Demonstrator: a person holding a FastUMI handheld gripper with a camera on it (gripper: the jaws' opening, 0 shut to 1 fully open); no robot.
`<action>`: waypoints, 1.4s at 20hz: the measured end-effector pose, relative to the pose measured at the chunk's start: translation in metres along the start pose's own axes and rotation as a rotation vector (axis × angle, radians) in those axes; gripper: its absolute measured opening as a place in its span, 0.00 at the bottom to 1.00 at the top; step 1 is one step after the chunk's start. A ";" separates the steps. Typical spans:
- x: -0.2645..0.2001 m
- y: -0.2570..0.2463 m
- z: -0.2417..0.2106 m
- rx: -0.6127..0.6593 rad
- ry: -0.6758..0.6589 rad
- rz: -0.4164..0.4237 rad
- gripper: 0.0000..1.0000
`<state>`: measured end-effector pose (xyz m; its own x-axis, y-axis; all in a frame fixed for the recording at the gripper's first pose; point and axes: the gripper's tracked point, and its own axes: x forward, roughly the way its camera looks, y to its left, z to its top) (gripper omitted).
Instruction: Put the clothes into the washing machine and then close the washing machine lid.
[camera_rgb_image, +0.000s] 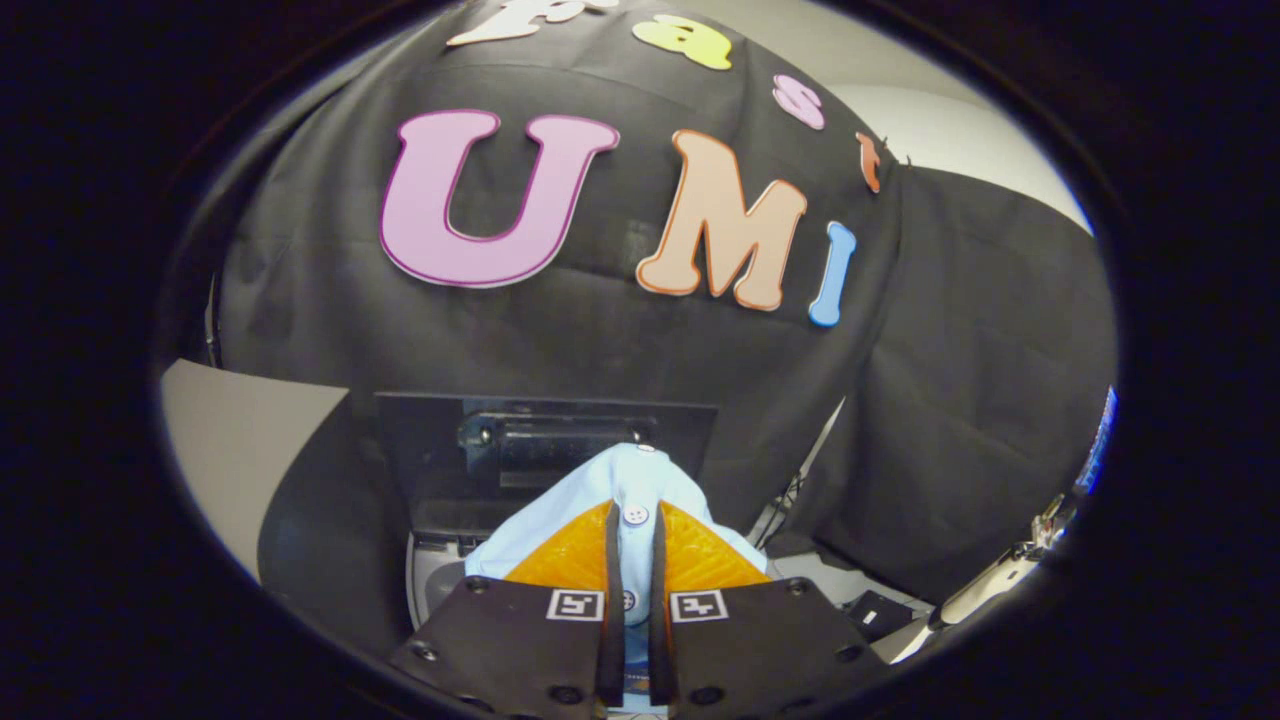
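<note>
Black booth cloth behind, claw pinching shirt

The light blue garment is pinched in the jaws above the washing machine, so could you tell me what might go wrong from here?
1. The gripper holds the light blue garment by a narrow fold near a button, so it might slip out early.
2. Cloth hanging outside the jaws could catch the washing machine rim instead of dropping in.
3. The raised lid stands close behind, so moving forward could bump it.
</note>
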<state>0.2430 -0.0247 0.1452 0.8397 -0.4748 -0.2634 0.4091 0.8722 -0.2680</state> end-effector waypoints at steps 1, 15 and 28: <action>0.005 0.006 -0.006 -0.002 0.016 0.020 0.10; 0.047 0.027 -0.013 -0.138 0.061 0.142 0.68; 0.096 0.032 0.086 0.029 -0.169 0.245 0.98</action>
<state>0.3676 -0.0324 0.1913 0.9611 -0.2261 -0.1584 0.1954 0.9625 -0.1883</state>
